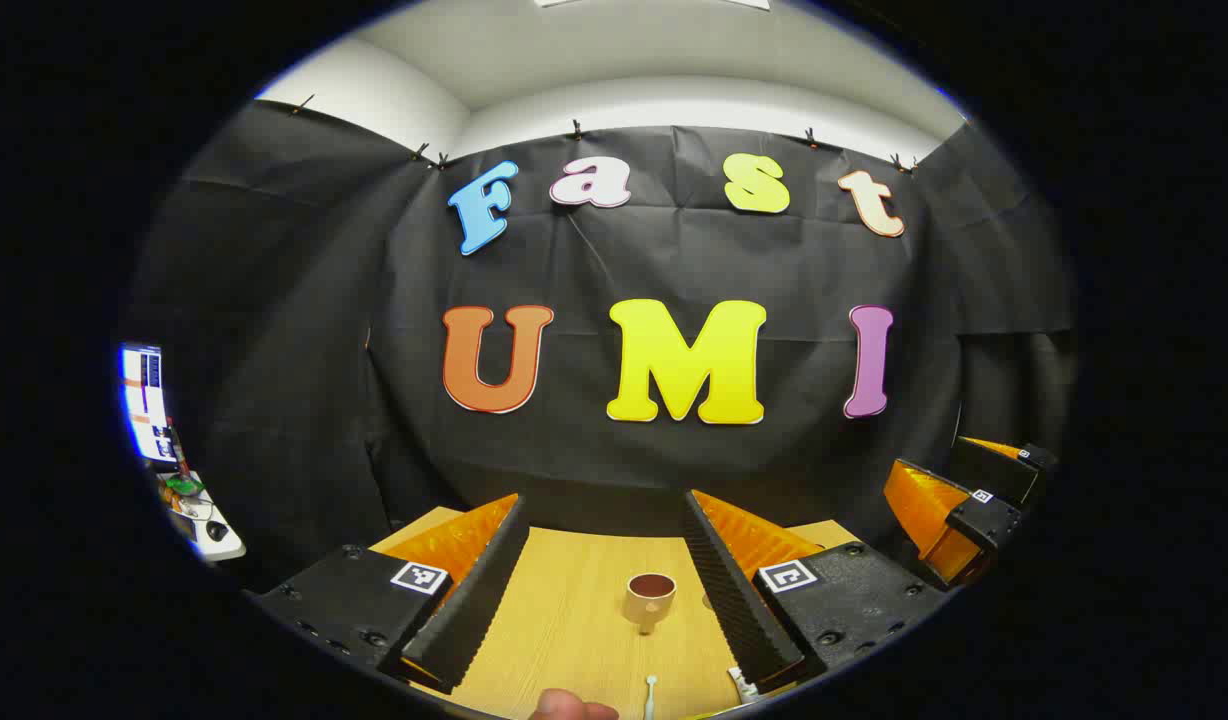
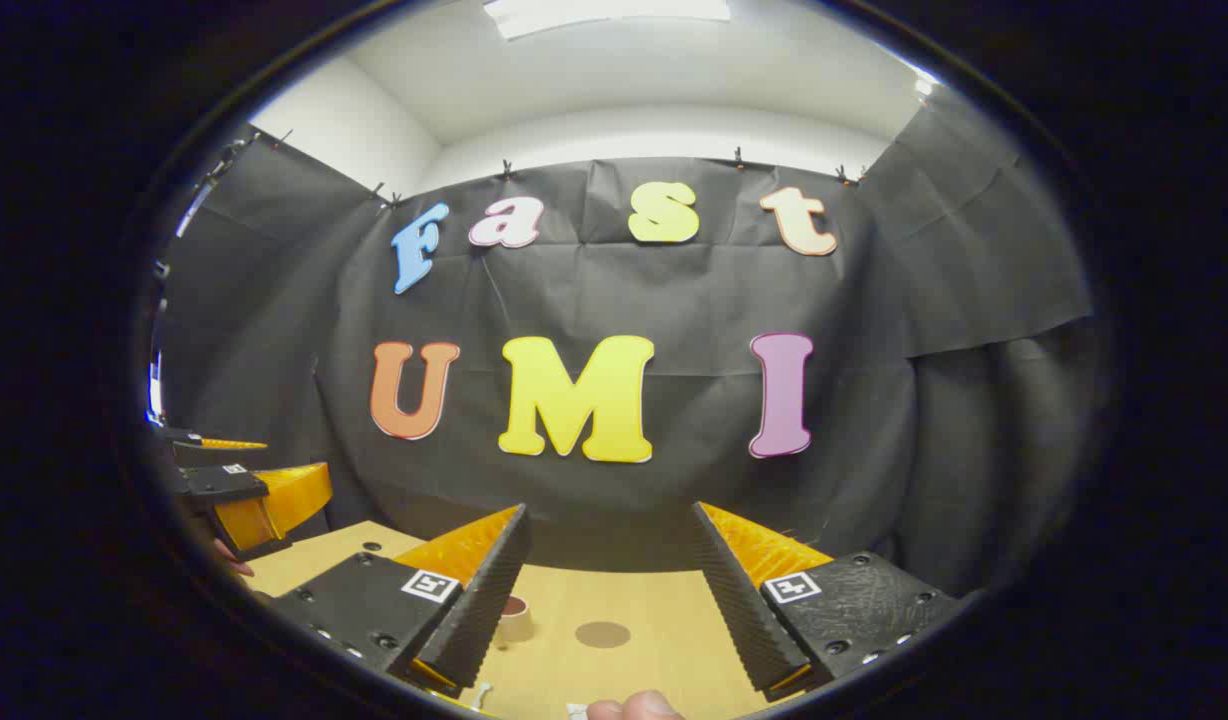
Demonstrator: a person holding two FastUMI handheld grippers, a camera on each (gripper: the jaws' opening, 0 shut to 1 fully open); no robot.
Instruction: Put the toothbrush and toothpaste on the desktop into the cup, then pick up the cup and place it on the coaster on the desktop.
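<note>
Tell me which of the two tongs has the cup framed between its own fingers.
The left tongs: in the left gripper view the cup stands between its fingers. The right tongs frame the coaster instead.

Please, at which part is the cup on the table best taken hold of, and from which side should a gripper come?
I would grip the cup across its round wall, below the rim, coming level from the near side. It stands upright with its mouth open upward, and its handle seems to face the camera, so the fingers likely should straddle the body beside the handle. The left gripper is open and frames it.
</note>
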